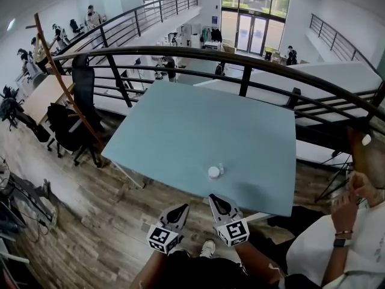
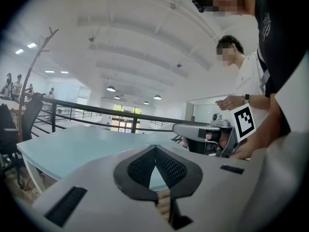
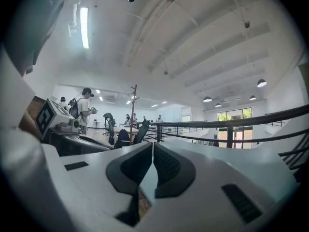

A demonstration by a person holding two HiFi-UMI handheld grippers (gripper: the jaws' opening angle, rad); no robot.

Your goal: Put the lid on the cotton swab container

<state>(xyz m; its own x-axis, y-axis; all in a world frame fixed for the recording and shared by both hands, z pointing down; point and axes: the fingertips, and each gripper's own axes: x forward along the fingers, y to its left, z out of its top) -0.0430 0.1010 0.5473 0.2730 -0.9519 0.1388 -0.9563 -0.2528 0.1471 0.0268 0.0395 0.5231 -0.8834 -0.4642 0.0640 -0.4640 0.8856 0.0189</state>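
A small white round lid point(image 1: 213, 173) lies on the pale blue table point(image 1: 180, 131) near its front edge. A small clear cotton swab container point(image 1: 222, 168) stands just behind it, touching or nearly so. Both grippers hover below the table's front edge, short of these items. My left gripper point(image 1: 182, 208) is shut and holds nothing; its pads meet in the left gripper view point(image 2: 155, 149). My right gripper point(image 1: 212, 198) points at the lid, and its jaws look shut and empty in the right gripper view point(image 3: 152, 145). Neither gripper view shows the lid or container.
A black curved railing point(image 1: 240, 62) runs behind the table with a drop beyond. A person in a white shirt point(image 1: 337, 245) stands at the right. Office chairs point(image 1: 75, 119) and a wooden pole stand at the left on the wood floor.
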